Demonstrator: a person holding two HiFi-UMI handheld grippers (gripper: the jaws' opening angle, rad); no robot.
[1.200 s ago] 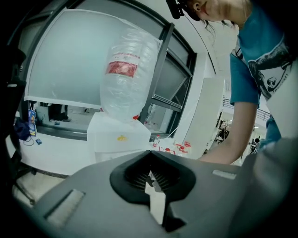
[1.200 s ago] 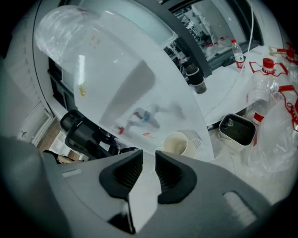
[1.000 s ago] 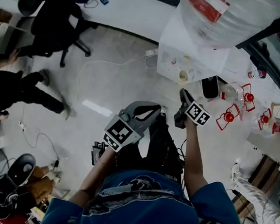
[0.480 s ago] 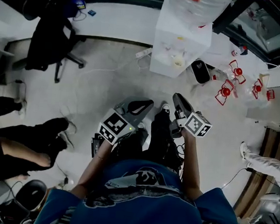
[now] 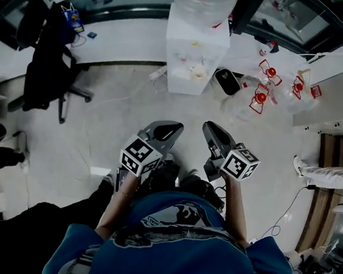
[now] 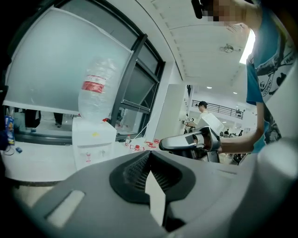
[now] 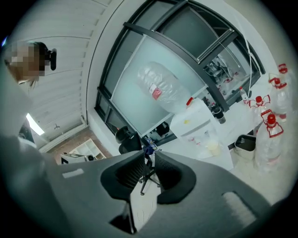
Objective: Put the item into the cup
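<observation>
A white water dispenser point(image 5: 198, 40) with a big clear bottle on top stands ahead across the floor. A pale cup point(image 5: 196, 73) sits in its tap recess, also seen in the right gripper view as the cup point(image 7: 213, 147). I see no item to put in it. My left gripper point(image 5: 171, 127) is held at chest height, its jaws closed tip to tip on nothing. My right gripper point(image 5: 207, 127) is beside it, with a narrow slit between its pads and nothing in it. The left gripper view shows the right gripper point(image 6: 179, 142) from the side.
A black bin point(image 5: 227, 80) and several red-capped clear bottles point(image 5: 261, 98) stand right of the dispenser. A black office chair point(image 5: 46, 69) is at the left. A white ledge point(image 5: 120, 39) runs under the windows. A person's shoe point(image 5: 297, 165) shows at the right.
The dispenser, bin and bottles have slid up and left in the head view and look smaller. The seated person's legs at the left have left the view. Both grippers stay raised and empty.
</observation>
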